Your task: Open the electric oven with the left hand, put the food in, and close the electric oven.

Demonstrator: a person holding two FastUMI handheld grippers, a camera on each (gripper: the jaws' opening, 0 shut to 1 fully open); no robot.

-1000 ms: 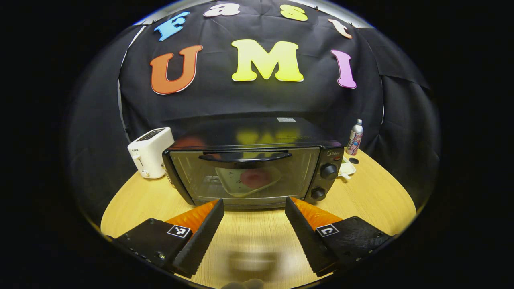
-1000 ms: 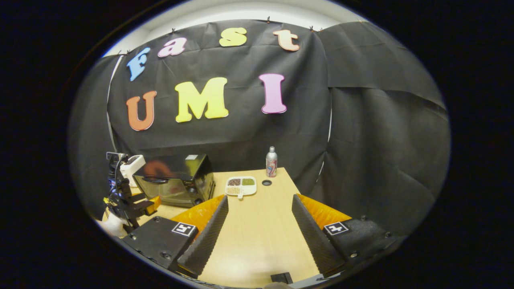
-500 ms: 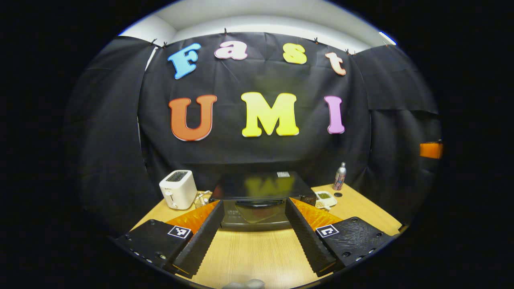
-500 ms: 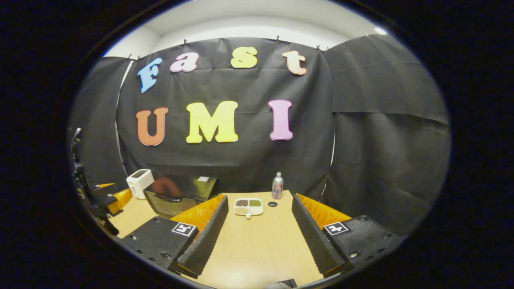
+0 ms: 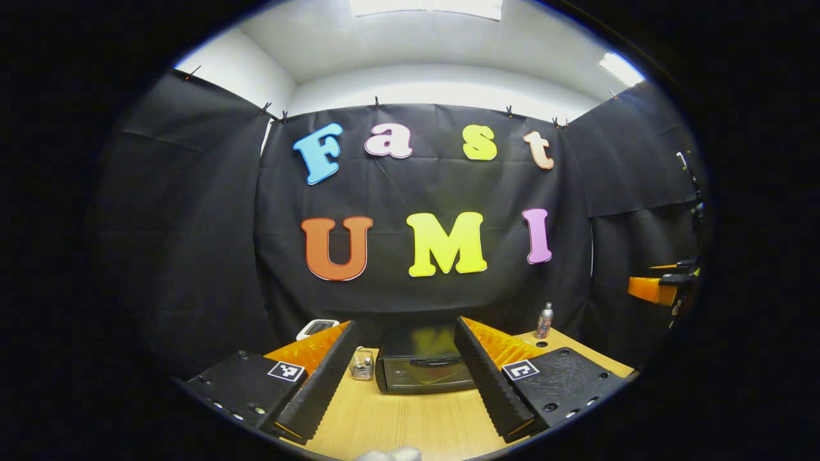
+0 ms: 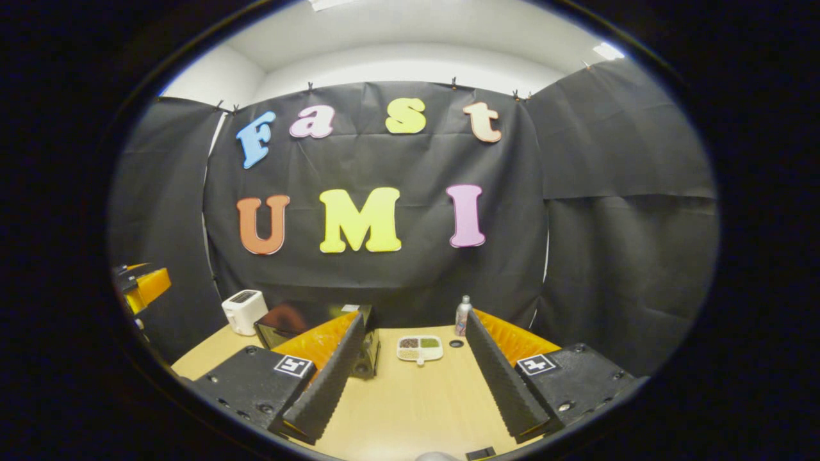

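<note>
Oven (image 5: 425, 374) sits low centre of the left gripper view, door shut, handle up; can't make out the food behind the glass from here. I read the task as essentially done, nothing left but parking. Left gripper (image 5: 405, 378) spread wide, holding nothing; right gripper (image 6: 415, 378) likewise released over the table (image 6: 410, 410). Versus a second ago: both have backed off and tilted up, and the oven now looks small and well apart.

The toaster (image 5: 318, 328) sat mostly hidden behind the left gripper's finger (image 5: 320, 378); the oven's (image 5: 424, 366) contents were too small to tell.
</note>
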